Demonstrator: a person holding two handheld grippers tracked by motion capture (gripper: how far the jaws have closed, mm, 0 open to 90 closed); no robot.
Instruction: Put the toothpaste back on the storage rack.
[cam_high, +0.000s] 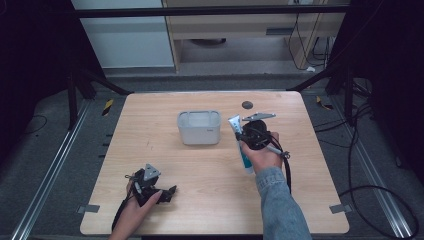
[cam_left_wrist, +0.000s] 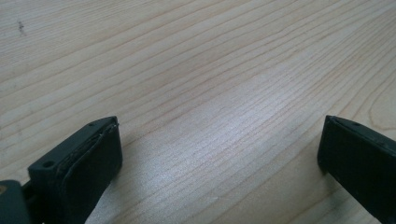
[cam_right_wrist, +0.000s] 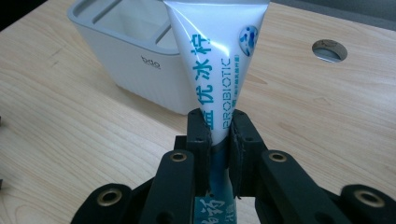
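Observation:
A white and teal toothpaste tube (cam_right_wrist: 217, 60) is clamped between the black jaws of my right gripper (cam_right_wrist: 218, 123), flat crimped end pointing away from me. From above, the tube (cam_high: 239, 141) is held over the table just right of a white divided holder box (cam_high: 199, 127), with my right gripper (cam_high: 243, 136) shut on its middle. The box (cam_right_wrist: 135, 56) stands behind the tube, its compartments showing nothing inside. My left gripper (cam_high: 172, 191) lies near the front left of the table, jaws wide apart with only bare wood between them (cam_left_wrist: 219, 154).
A round dark cable hole (cam_high: 247, 105) sits in the wooden table (cam_high: 210, 200) behind the tube. Cables trail off the table's right side. Metal frame bars and dark floor surround the table.

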